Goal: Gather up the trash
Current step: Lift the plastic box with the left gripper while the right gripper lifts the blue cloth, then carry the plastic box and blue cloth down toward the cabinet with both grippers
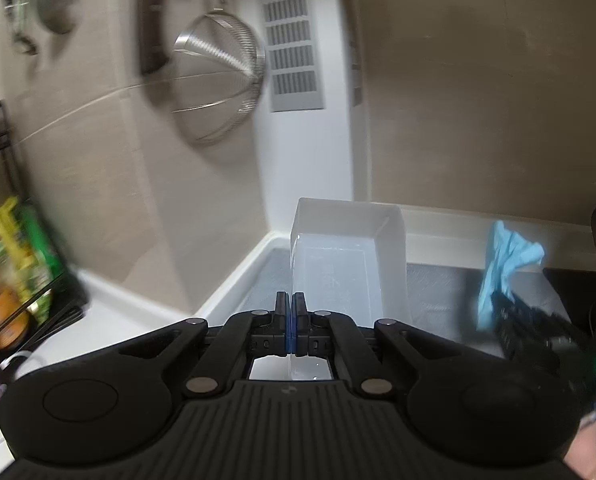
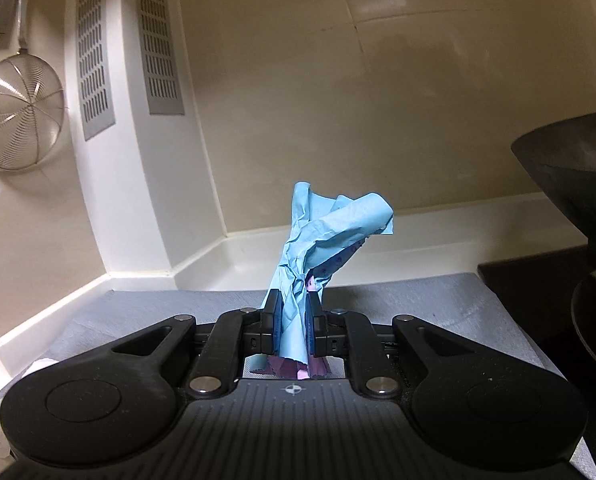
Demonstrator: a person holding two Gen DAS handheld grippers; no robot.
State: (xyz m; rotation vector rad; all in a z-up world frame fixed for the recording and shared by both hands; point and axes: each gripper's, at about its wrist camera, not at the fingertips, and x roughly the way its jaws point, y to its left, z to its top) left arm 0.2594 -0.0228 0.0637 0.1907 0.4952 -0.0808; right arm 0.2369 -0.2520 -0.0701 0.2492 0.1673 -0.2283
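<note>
Right claw [image 2: 292,316] pinching crumpled blue paper [image 2: 322,240], wad sticking up and forward past fingers, purple bits underneath, lifted off grey mat [image 2: 418,304] on surface. Left claw [image 1: 291,312] pressed together, nothing in it. Clear plastic box [image 1: 350,256] just ahead of left claw, sitting on mat by wall corner. Strainer [image 1: 221,80] hanging on wall up left. Dark wok [image 2: 578,160] off right of right claw.
</note>
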